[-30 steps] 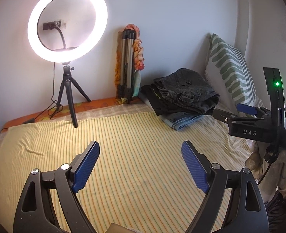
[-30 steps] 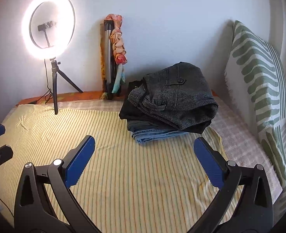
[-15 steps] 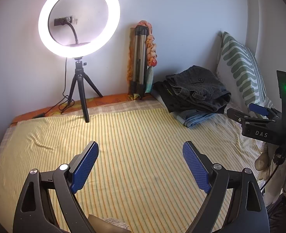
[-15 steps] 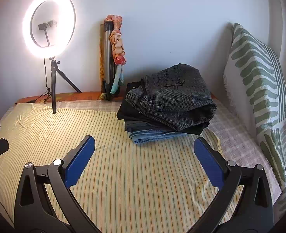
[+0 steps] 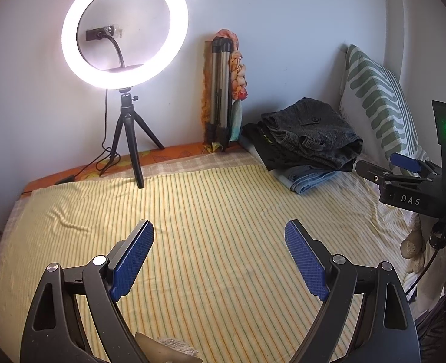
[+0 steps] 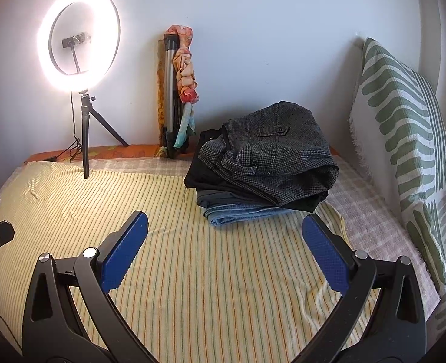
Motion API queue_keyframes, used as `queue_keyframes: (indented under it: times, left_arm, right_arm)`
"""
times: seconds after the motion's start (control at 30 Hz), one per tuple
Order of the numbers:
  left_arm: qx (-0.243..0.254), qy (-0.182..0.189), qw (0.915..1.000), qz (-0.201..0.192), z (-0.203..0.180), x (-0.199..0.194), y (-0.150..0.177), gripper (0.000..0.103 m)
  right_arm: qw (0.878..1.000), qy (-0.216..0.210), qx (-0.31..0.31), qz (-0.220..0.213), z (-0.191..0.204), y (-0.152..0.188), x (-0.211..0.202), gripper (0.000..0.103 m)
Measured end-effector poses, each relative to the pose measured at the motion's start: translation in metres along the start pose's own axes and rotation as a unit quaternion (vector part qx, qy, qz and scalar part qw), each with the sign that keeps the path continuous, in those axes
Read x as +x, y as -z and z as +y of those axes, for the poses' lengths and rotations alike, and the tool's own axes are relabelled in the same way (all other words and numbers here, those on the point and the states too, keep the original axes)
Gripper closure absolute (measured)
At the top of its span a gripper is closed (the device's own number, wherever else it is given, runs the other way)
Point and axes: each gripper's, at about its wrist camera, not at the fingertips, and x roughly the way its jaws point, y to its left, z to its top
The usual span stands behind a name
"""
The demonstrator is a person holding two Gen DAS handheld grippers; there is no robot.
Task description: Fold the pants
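A stack of folded pants lies at the back right of the bed: grey checked pants on top, a black pair under them, blue jeans at the bottom. My left gripper hovers open over the yellow striped sheet, far from the stack, nothing between its blue pads. My right gripper is open too, a short way in front of the stack; its body also shows in the left wrist view, at the right edge.
A lit ring light on a small tripod stands at the back left with its cable trailing. A folded tripod wrapped in a scarf leans on the wall. A green patterned pillow stands along the right side.
The left wrist view has swung left: ring light, pants stack and right gripper have slid rightward in the picture. Both grippers stay open. The right wrist view is nearly unchanged.
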Motion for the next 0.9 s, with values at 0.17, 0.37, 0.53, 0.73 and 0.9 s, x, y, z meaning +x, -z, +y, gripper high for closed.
queue_keyframes:
  times: [0.17, 0.37, 0.53, 0.73, 0.9]
  left_arm:
    - [-0.006, 0.003, 1.0, 0.001, 0.0011, -0.001, -0.0006, 0.014]
    - [-0.006, 0.001, 1.0, 0.001, 0.0022, -0.0013, -0.0008, 0.014]
    - [-0.006, -0.001, 1.0, 0.001, 0.0007, -0.0016, -0.0007, 0.014]
    - [-0.008, -0.002, 1.0, 0.001, 0.0018, -0.0022, -0.0008, 0.014]
    - [-0.008, -0.004, 1.0, 0.003, 0.0025, -0.0021, -0.0009, 0.014]
  right_arm:
    - [1.0, -0.001, -0.002, 0.002, 0.0011, 0.0003, 0.0009, 0.0]
    - [1.0, 0.0, -0.003, 0.002, 0.0011, 0.001, 0.0015, 0.0]
    - [1.0, 0.0, -0.003, 0.003, 0.001, 0.0021, 0.0021, 0.0]
    - [1.0, 0.001, -0.005, 0.004, 0.002, 0.003, 0.0026, 0.0]
    - [1.0, 0.001, -0.006, 0.004, 0.0034, 0.0033, 0.0025, 0.0]
